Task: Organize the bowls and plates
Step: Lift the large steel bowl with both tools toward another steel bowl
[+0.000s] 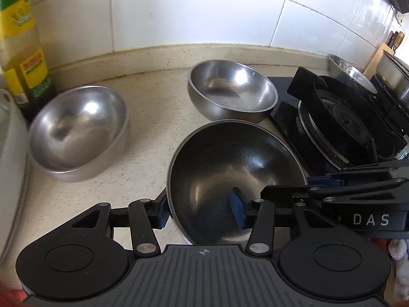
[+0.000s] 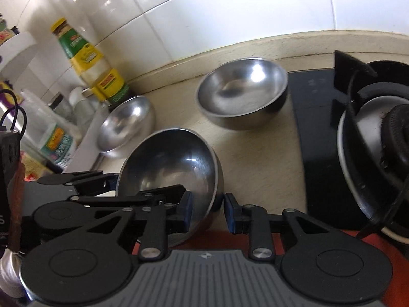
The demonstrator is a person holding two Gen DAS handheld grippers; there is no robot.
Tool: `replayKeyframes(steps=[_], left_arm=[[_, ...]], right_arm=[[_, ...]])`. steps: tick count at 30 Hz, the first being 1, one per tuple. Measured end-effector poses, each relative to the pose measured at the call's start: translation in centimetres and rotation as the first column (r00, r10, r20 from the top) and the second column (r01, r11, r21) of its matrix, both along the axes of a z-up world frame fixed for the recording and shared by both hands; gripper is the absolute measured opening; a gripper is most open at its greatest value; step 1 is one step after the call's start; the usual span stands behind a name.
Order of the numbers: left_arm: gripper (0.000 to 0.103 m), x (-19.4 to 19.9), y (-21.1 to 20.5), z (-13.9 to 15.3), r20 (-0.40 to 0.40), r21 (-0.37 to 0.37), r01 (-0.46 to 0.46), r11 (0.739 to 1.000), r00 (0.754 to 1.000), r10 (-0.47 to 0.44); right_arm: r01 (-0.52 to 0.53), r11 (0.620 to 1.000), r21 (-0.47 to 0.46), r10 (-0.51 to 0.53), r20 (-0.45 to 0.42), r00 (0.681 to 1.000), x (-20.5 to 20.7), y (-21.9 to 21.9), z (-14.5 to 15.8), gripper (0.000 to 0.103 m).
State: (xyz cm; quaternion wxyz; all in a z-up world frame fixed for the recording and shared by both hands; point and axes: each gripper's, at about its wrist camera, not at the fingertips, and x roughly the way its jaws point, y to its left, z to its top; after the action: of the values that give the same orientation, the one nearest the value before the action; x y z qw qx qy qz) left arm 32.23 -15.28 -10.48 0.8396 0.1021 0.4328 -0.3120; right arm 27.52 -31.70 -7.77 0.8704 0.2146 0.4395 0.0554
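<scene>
1. Only the left wrist view shows the knife block; only the right shows a clear container.
2. The near steel bowl sits tilted on the counter, dark and glossy.
3. Left gripper and right gripper each straddle its rim; pad contact is unclear.

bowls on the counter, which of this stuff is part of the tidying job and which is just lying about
Part of the job:
- near bowl, tilted, both grippers at its rim
- left bowl
- far bowl

Just lying about:
- sauce bottle
- gas burner
- metal pan behind the burner
- knife block
</scene>
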Motion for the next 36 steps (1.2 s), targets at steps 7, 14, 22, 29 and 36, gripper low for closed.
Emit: replayKeyframes(steps=[7, 14, 22, 29, 36], left_arm=[[0.062, -0.2, 2.2, 0.3, -0.007, -0.006, -0.034, 0.999, 0.999, 0.033], [0.075, 0.0, 4.3, 1.2, 0.030, -0.008, -0.093, 0.996, 0.995, 0.094], [0.076, 0.9, 4.8, 3.7, 0.055, -0.075, -0.110, 0.991, 0.992, 0.114], [0.080, 2.9, 0.1, 5.2, 0.084, -0.052, -0.083, 0.995, 0.993, 0.087], [0.080, 5.5, -3.7, 4.9, 0.070, 0.014, -0.103, 0.995, 0.992, 0.101]], right_arm=[[-0.050, 0.999, 0.017, 0.050, 0.000, 0.999, 0.1, 1.7, 0.4, 0.028], [0.001, 1.000, -0.002, -0.001, 0.013, 1.000, -0.5, 0.3, 1.4, 0.033], [0.067, 0.997, -0.039, -0.066, 0.042, 0.997, -1.4, -2.3, 3.0, 0.034], [0.145, 0.989, 0.010, -0.145, 0.038, 0.989, 0.7, -6.4, 3.4, 0.040], [0.122, 0.992, 0.018, -0.123, 0.033, 0.992, 4.7, -8.8, 2.3, 0.041]])
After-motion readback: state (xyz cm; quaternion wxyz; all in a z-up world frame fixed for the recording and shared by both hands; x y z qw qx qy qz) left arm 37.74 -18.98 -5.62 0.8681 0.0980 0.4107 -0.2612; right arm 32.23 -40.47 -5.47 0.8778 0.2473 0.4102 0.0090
